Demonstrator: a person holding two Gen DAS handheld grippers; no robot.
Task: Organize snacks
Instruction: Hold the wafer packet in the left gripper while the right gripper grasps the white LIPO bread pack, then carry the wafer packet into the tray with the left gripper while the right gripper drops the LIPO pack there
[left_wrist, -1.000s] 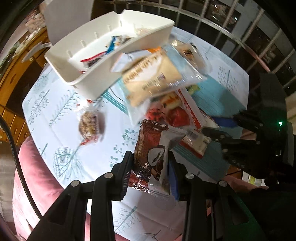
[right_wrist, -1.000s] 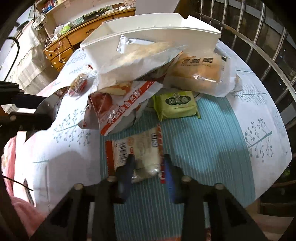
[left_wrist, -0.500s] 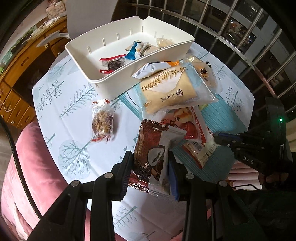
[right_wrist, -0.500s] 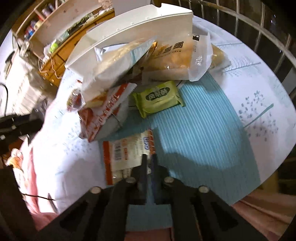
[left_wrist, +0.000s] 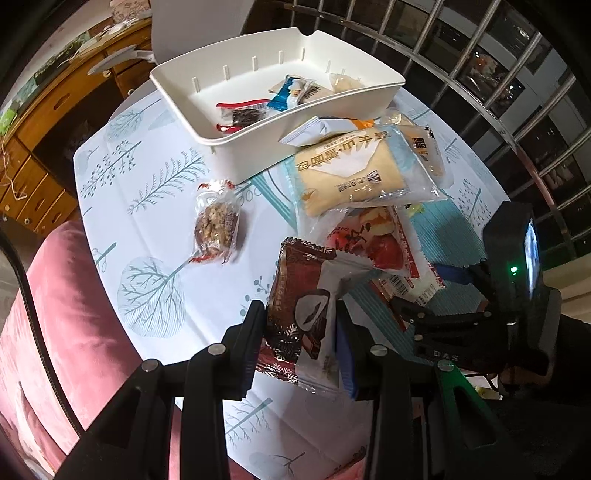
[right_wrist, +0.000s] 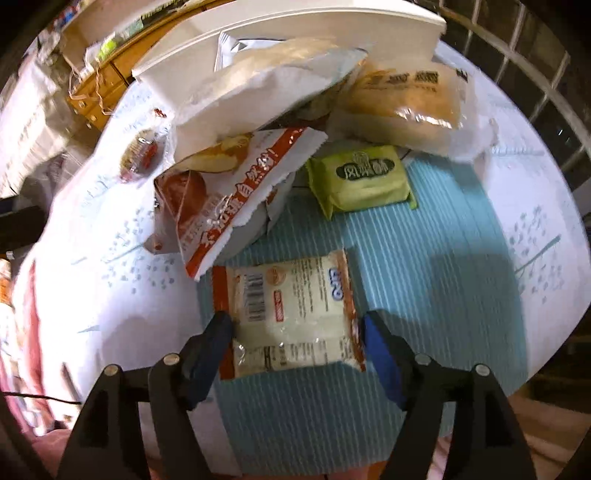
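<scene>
Two claws: left (left_wrist: 300, 328) grips brown packet (left_wrist: 295, 314), right (right_wrist: 297, 332) straddles white packet (right_wrist: 295, 314).

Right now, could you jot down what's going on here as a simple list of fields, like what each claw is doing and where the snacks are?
left claw: shut on the brown chocolate packet, held above the table
right claw: open, fingers either side of the white barcode packet
white bin: on the table, a few small snacks inside
loose snacks: bread bag, red-and-white bag, green packet, nut cake
surface: tree-print tablecloth, blue striped mat
</scene>
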